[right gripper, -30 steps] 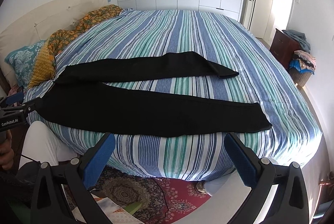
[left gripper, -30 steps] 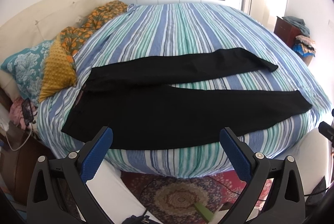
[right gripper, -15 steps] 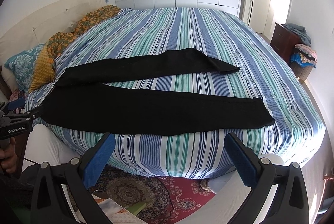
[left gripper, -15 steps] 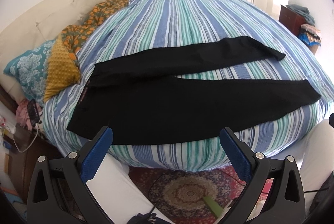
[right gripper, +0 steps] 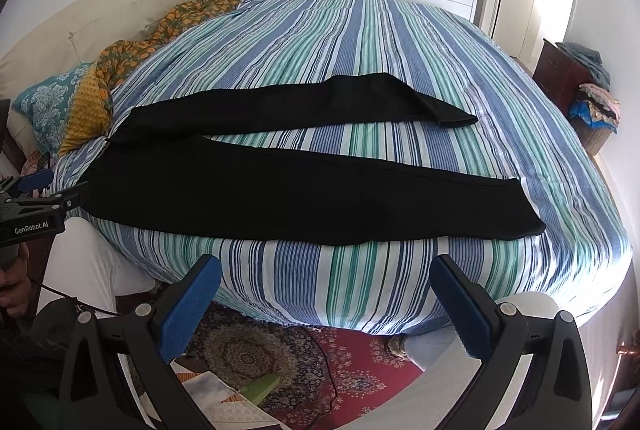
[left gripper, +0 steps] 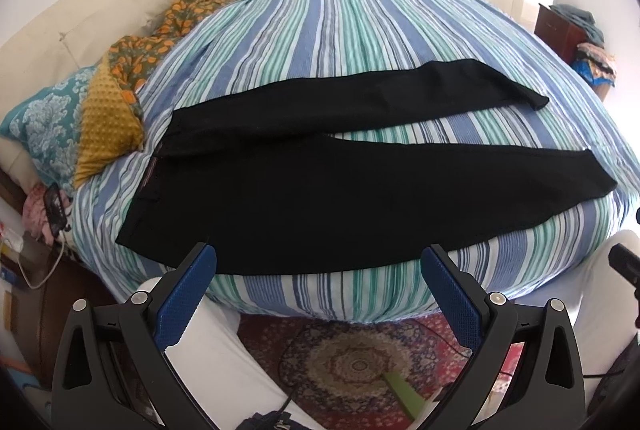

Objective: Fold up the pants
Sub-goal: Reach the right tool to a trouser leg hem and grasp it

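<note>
While pants (left gripper: 320, 181) lie flat on bed (left gripper: 360, 29), both grippers gape.

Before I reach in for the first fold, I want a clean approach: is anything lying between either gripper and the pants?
Nothing visible. The pants lie flat on the bed, both legs spread and bare. The left gripper and right gripper are open, short of the bed edge. The pillows sit beyond the waistband, off the path.
</note>
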`<state>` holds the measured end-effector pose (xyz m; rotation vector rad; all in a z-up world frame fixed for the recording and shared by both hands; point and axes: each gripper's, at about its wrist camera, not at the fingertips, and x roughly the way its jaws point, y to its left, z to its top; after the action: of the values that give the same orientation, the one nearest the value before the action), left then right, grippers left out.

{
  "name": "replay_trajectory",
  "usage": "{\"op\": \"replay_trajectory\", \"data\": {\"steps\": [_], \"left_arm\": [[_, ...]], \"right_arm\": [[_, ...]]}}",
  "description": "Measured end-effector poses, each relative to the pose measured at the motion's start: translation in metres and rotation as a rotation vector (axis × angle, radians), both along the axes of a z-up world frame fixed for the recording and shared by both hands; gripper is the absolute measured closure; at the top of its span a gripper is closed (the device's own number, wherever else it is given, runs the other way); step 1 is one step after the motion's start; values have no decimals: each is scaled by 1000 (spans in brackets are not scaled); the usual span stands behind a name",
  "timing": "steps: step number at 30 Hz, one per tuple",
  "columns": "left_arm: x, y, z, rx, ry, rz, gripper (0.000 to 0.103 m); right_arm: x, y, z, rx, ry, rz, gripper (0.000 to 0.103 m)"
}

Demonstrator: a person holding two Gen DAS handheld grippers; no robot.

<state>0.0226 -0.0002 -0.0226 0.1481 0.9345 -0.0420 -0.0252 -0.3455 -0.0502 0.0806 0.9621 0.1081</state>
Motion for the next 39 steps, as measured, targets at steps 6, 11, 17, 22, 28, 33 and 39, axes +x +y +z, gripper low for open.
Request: {"op": "replay_trajectory", "data": {"steps": [6,11,17,22,28,33,39], "left_arm": [[13,-6,-3,-21,4,-9,1],[23,-7,-13,-13,28,8,1],[39,-8,-34,18,105,37,1],[52,-9,-47,46,136,52,1],[67,-12,-56,24,161,52,1],[87,-27,-61,2,173,21,1],[92,-32,-61,-37,156,9,1]], "right_arm": [[41,-14,-18,13,-55,57,7],[133,-97,-52,-133,-71,-51,9],[251,-134,-124,-346,20,75,22],[322,-148,-174,-449,85,108,51],[371,-202,-111,-216,100,33,92],[439,-302,-81,8,156,-231,44],[422,-379,-131,152,179,-503,43]]}}
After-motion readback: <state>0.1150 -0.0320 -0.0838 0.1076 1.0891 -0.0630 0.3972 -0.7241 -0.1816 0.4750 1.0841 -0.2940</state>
